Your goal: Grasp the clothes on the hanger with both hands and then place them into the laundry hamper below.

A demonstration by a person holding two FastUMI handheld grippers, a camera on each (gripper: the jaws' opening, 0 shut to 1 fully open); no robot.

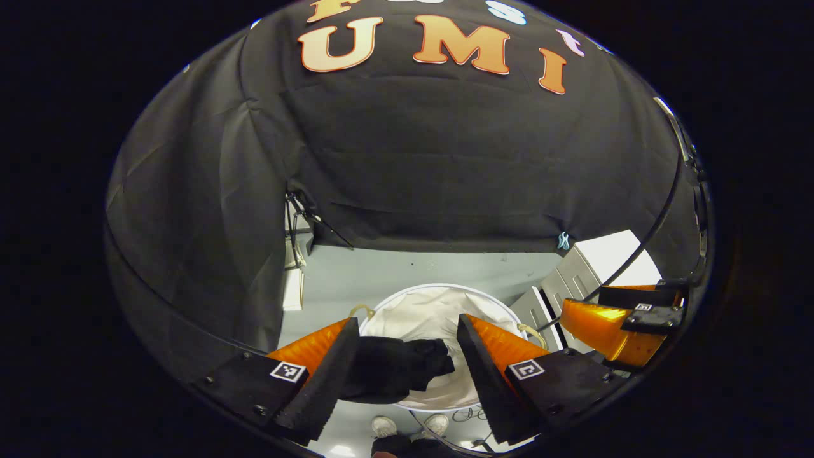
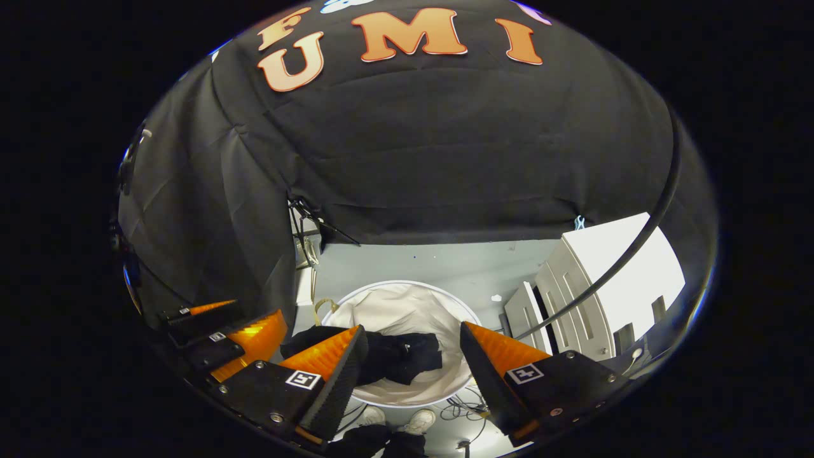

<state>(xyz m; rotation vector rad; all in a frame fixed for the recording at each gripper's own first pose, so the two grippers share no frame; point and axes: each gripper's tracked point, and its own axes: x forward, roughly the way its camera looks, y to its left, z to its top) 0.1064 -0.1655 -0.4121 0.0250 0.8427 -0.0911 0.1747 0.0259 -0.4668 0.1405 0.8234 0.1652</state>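
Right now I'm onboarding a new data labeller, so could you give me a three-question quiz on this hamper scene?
1. True or false: the dark garment lies inside the white laundry hamper.
2. How do the jaws of the left gripper and the right gripper stand? A) both open, holding nothing B) both shut on the garment C) one open, one shut
3. Fill in: below the hamper's near rim, the person's two ____ stand on the grey floor.

Key: 1 true; 2 A; 3 shoes
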